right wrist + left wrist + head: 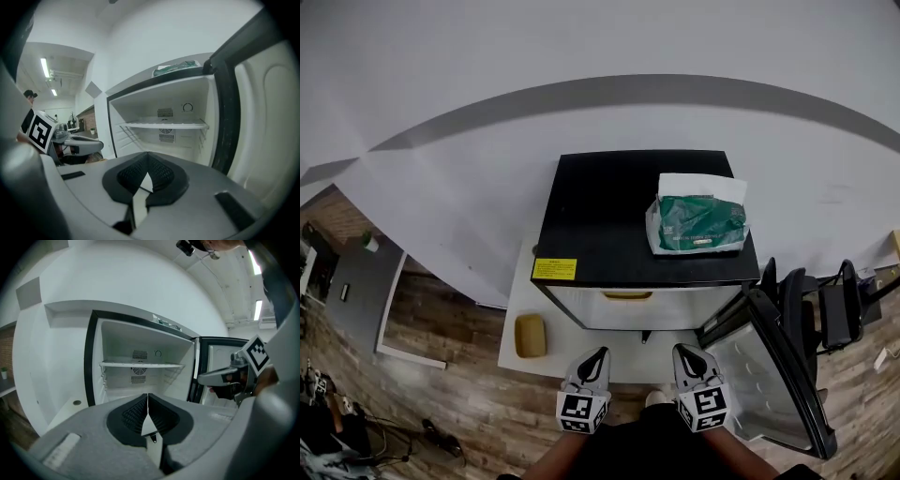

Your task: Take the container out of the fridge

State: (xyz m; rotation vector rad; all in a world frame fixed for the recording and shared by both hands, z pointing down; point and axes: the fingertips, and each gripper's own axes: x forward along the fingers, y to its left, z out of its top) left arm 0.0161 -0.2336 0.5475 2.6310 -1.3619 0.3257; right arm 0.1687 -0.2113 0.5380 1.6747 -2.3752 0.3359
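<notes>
Wood-plank floor (pixel 459 394), boxy black-topped fridge (pixel 600 211)

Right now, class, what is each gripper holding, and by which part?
Nothing. The left gripper and the right gripper are both shut and empty, jaws together, facing the open fridge.

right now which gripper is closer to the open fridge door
The right gripper: the open fridge door hangs just beside it, while the left gripper sits farther over, nearer the tan container.
</notes>
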